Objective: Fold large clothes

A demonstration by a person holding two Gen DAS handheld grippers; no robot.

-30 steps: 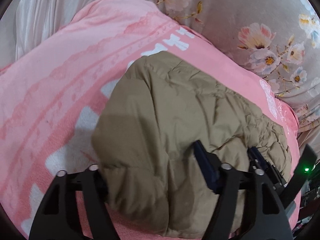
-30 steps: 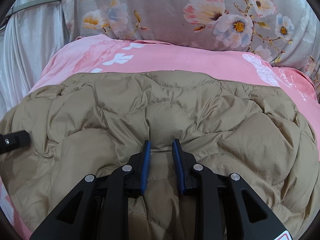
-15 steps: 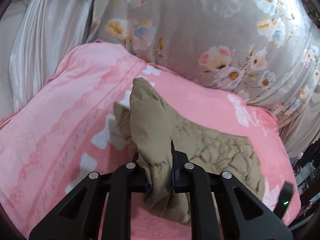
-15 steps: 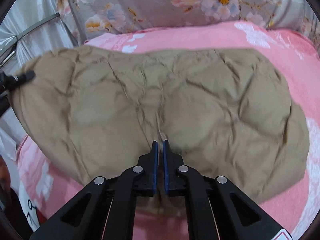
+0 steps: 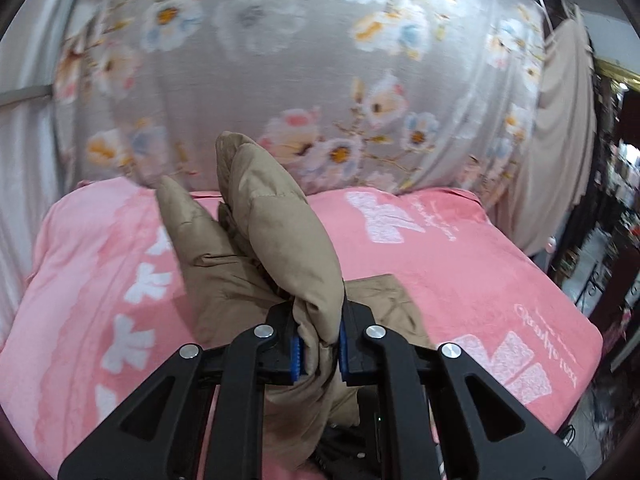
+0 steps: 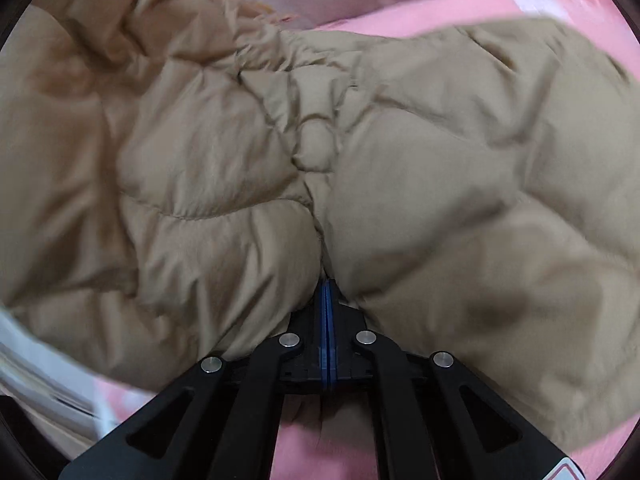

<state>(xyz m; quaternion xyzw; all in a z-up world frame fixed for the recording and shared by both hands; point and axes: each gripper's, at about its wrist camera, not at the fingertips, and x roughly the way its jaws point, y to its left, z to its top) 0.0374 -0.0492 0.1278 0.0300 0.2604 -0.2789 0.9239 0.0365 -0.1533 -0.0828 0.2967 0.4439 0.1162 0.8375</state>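
Note:
A tan quilted puffer jacket [image 5: 264,240] is lifted off a pink blanket [image 5: 460,264] on a bed. My left gripper [image 5: 319,340] is shut on a thick fold of the jacket, which sticks up ahead of the blue pads [image 5: 295,354]. In the right wrist view the jacket [image 6: 320,140] fills almost the whole frame, puffed and bunched. My right gripper [image 6: 327,292] is shut on a thin pinch of its fabric, the blue pads [image 6: 323,332] almost touching. Neither gripper shows in the other's view.
A grey floral sheet [image 5: 320,60] hangs behind the bed. White curtain [image 5: 20,120] stands at the left. Dark furniture and clutter [image 5: 616,220] lie past the bed's right edge. The pink blanket [image 6: 540,4] shows at the top right of the right wrist view.
Both grippers went from open over the flat jacket to shut on it. The left one rose and drew back with its fold; the right one tilted, and the jacket bunched up close before it.

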